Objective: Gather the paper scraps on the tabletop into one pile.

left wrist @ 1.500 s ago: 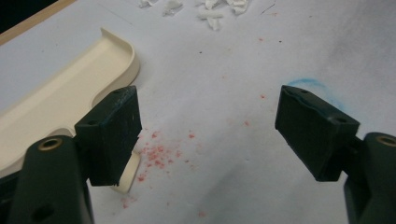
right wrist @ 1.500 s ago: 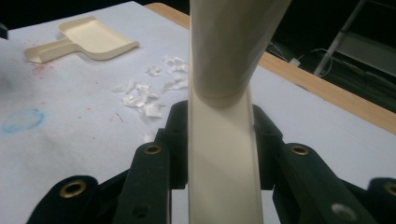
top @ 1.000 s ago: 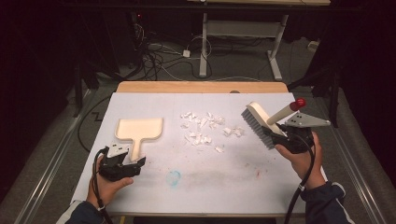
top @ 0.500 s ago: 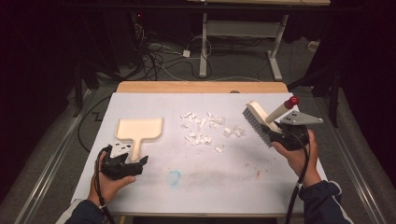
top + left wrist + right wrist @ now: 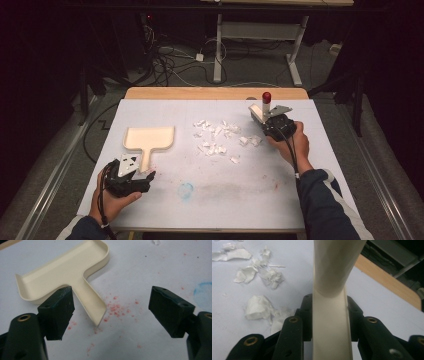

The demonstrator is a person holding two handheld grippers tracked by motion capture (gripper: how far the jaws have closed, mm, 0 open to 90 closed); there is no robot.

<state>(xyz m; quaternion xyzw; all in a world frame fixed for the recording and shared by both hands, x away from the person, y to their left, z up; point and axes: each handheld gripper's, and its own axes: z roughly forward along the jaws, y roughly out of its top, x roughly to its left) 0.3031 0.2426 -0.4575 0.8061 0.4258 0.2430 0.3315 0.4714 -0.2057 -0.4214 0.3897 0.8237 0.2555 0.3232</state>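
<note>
Left gripper view: dustpan (image 5: 62, 277) handle lies between the left hand-held gripper (image 5: 110, 312)'s just-widened, untouching jaws.

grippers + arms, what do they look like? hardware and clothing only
Both the left gripper and right gripper are black, each topped by a grey three-cornered plate with dark marks. Blocky black jaws, brass-ringed holes, black cables. Dark sleeves with white trim.

Your left gripper (image 5: 111, 312) has just been opening its jaws and now holds them wide apart over the white table (image 5: 155, 265), with nothing pressed between the pads. The cream dustpan (image 5: 62, 275) lies toward eleven o'clock, its handle end reaching down beside the left pad. Red specks (image 5: 116, 308) dot the surface at twelve, a blue smudge (image 5: 203, 293) at three.
</note>
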